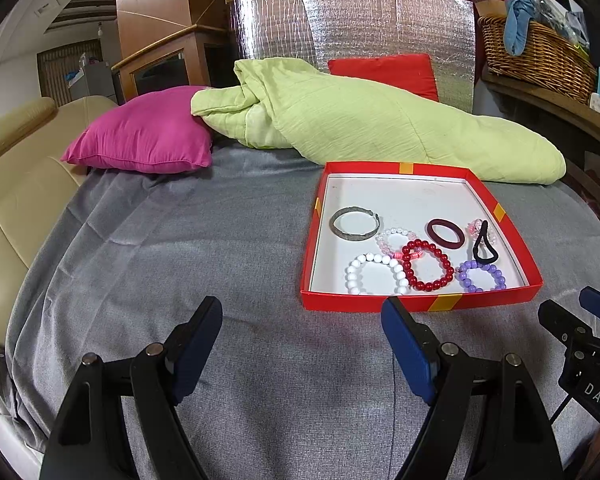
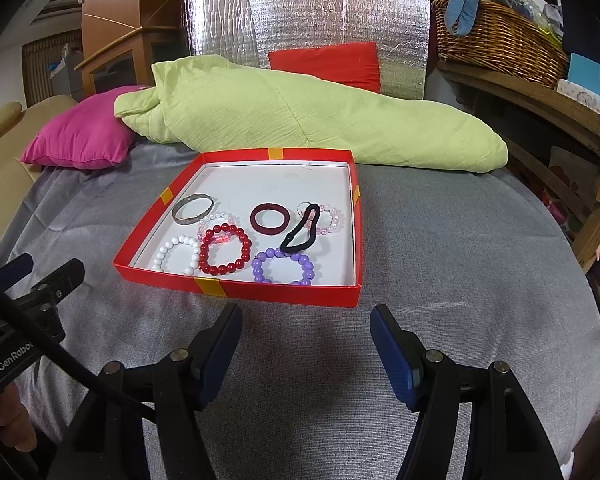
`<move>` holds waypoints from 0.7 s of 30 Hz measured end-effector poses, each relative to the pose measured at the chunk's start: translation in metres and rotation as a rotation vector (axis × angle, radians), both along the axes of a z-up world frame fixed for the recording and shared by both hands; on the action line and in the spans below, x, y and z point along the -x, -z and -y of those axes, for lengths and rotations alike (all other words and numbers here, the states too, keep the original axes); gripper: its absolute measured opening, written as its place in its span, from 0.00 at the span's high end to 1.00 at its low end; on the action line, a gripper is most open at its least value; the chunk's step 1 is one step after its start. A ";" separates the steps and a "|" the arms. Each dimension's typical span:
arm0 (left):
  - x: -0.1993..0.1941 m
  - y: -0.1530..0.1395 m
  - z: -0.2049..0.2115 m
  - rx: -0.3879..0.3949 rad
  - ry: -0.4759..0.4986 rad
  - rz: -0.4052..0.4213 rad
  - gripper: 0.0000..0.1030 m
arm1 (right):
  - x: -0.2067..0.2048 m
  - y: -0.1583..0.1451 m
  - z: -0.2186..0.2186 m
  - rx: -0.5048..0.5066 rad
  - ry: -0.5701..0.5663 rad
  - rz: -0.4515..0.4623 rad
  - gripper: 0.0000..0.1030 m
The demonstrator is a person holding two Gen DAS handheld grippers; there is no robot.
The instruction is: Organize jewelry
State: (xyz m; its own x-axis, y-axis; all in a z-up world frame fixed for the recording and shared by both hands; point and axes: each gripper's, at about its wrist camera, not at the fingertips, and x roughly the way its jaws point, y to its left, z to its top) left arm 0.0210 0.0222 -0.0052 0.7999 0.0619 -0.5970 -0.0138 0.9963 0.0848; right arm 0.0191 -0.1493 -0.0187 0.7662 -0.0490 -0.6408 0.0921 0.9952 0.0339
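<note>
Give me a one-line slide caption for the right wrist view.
Open right hand-held gripper faces a red box of bracelets and hair ties on a grey cloth.

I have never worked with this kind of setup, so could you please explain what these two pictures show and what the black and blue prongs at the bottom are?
Those prongs are the fingers of two handheld grippers; a person holds one in each hand, and a fisheye camera on each looks forward along its fingers. One picture comes from the left gripper, the other from the right gripper. Both are open and hold nothing. Ahead, on a grey cloth, sits a shallow red box holding jewelry: a metal bangle, white, red and purple bead bracelets, a maroon band and a black hair tie.
</note>
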 end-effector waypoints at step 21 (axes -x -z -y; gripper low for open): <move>0.001 -0.002 -0.001 -0.002 -0.002 0.006 0.20 | 0.001 0.001 -0.002 0.003 -0.004 -0.001 0.32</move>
